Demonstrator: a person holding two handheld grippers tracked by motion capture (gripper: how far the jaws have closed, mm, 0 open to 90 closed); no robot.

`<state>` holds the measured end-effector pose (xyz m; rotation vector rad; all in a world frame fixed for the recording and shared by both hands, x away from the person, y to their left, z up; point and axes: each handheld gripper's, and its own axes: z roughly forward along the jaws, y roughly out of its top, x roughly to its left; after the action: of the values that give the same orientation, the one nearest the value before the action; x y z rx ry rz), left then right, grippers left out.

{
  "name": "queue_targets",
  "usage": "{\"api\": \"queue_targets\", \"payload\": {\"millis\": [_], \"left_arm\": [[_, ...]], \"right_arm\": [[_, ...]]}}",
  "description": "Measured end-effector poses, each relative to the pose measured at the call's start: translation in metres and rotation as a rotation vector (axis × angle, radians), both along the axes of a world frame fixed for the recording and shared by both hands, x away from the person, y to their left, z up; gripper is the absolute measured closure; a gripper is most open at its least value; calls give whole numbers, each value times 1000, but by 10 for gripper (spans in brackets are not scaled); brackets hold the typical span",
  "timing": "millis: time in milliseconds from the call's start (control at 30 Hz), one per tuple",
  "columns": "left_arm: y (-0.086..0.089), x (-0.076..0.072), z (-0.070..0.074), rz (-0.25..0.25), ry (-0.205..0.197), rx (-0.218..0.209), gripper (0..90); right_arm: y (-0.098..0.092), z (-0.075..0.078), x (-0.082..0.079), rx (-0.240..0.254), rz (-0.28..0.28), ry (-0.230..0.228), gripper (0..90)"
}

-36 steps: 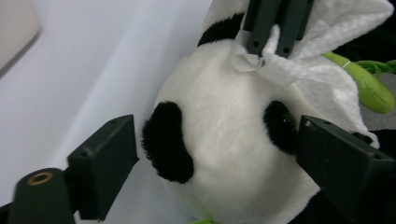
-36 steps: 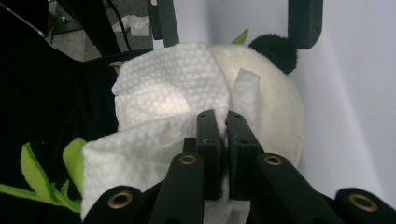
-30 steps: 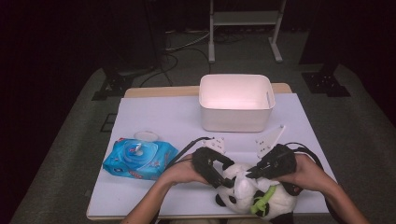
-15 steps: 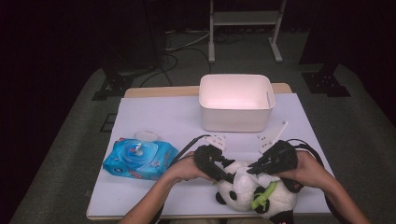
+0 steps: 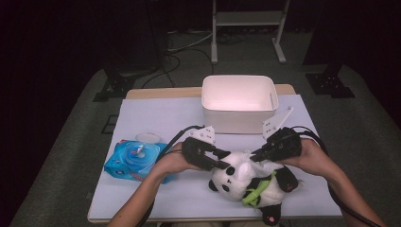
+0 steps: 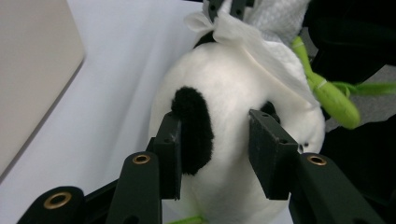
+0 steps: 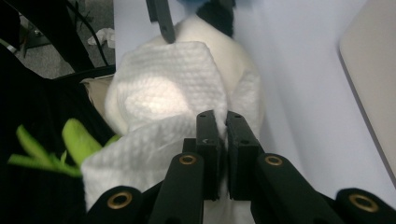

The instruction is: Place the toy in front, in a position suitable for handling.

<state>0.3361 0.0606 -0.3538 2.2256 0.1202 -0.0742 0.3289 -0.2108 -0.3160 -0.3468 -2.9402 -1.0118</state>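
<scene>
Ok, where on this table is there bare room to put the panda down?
Bare mat lies left of the bin, behind the wipes pack. A strip also runs along the near edge left of the panda. The near right is crowded by both hands and the panda.

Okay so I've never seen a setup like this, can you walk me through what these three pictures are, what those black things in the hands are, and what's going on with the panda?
A person sits at a table holding a hand-held gripper in each hand, a tool with two black fingers. One picture comes from a camera above the table; the other two come from cameras riding on each gripper, looking along its fingers.

On the table lie a plush panda, a white bin and a blue pack of wipes.

The left gripper has just been closing its fingers around the panda's head; whether they already press on it is hard to tell. The right gripper is shut on a white wipe draped over the panda's body, apparently for wiping the toy.
</scene>
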Motion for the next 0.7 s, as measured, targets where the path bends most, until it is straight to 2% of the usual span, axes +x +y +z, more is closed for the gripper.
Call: {"api": "queue_targets", "payload": {"millis": [100, 167, 200, 300, 333, 367, 467, 533, 633, 700], "left_arm": [[4, -1, -8, 15, 20, -3, 534], [7, -2, -13, 21, 24, 2, 517], [8, -2, -14, 17, 37, -6, 502], [12, -3, -14, 21, 36, -13, 448], [12, -3, -14, 32, 30, -4, 382], [12, -2, -14, 31, 26, 0, 363], [7, -3, -16, -2, 42, 3, 287], [2, -5, -19, -27, 66, -2, 270], [1, -2, -21, -26, 91, -6, 255], [0, -1, -22, -25, 112, -7, 263]], "right_arm": [[1, -10, 1, -12, 3, 33, 845], [7, -21, -2, -37, 17, 33, 848], [8, -22, -3, -26, 18, 33, 848], [10, -24, -6, 0, 21, 39, 848], [10, -25, -7, 8, 21, 44, 848], [10, -25, -8, 14, 26, 46, 848], [11, -26, -12, 12, 35, 33, 847], [11, -26, -13, 18, 30, 35, 847], [11, -27, -14, 21, 33, 33, 847], [10, -27, -13, 26, 34, 49, 846]]}}
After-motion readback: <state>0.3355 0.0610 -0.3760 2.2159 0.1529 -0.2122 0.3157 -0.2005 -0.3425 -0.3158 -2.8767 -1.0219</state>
